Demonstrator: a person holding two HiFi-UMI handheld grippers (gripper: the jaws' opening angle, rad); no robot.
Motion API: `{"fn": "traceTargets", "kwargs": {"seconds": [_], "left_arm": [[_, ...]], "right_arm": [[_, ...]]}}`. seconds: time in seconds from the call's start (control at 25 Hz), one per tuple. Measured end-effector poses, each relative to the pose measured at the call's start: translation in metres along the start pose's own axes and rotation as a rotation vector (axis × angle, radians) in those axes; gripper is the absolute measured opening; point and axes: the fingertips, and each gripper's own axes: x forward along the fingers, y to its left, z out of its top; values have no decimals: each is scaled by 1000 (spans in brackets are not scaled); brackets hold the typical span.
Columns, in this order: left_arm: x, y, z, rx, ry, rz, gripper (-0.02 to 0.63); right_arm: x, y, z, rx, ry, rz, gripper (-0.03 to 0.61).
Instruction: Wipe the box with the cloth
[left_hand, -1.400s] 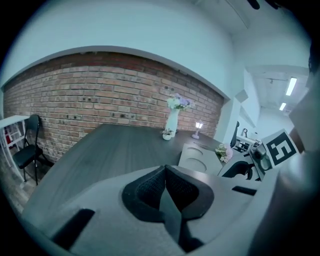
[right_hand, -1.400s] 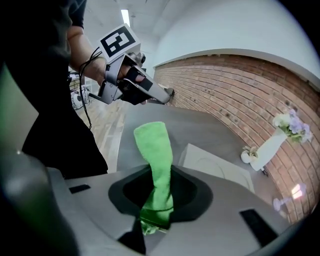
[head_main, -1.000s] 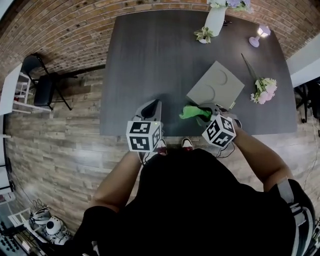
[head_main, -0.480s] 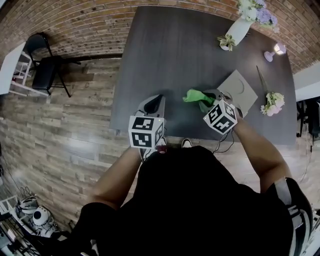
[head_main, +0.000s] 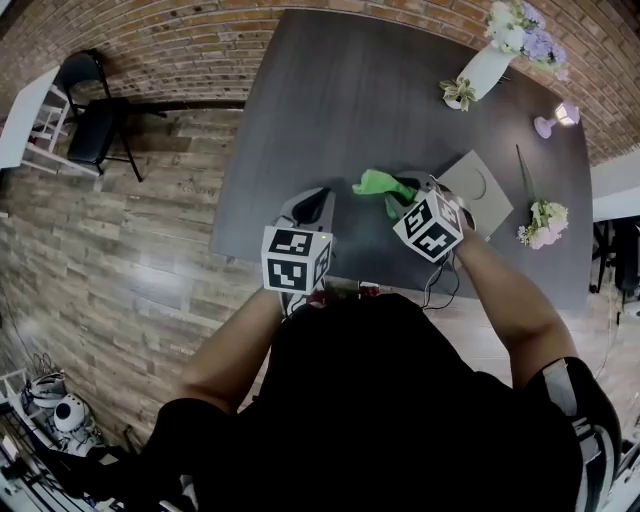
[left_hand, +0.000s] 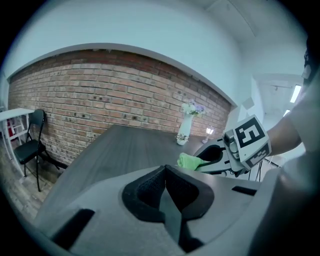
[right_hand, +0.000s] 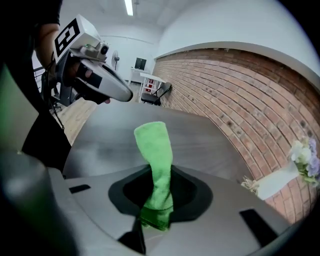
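Box (head_main: 478, 190): flat near the right edge of the tabletop (head_main: 330, 100), apparently not wiped yet. Cloth (right_hand: 157, 165) pinched in the jaws of the right gripper (head_main: 403, 192), near the box, not on it. Left gripper (left_hand: 165, 172): jaws pressed together, empty. Wiping all left.

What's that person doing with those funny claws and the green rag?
A person holds a claw in each hand over a dark table. The right claw is shut on a green cloth, beside the grey box but not touching it. The left claw is shut and empty. The box isn't being wiped right now.
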Motion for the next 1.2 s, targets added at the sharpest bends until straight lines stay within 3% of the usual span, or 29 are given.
{"fn": "traceTargets", "kwargs": {"seconds": [0.2,0.48,0.96,1.2], "left_arm": [[13,-30,0,31,15,33,9],[20,-36,10,37,25,119,9],[39,-54,17,88,83,173,9],[48,-59,31,114,81,166,9]], "right_arm": [[-3,-29,-20,-2,-38,12,81],[-2,-73,-52,-30,-48,-1,81],[9,-174,-128,49,8,-117,81],[-1,-202,-146,111,3,-171,81]]}}
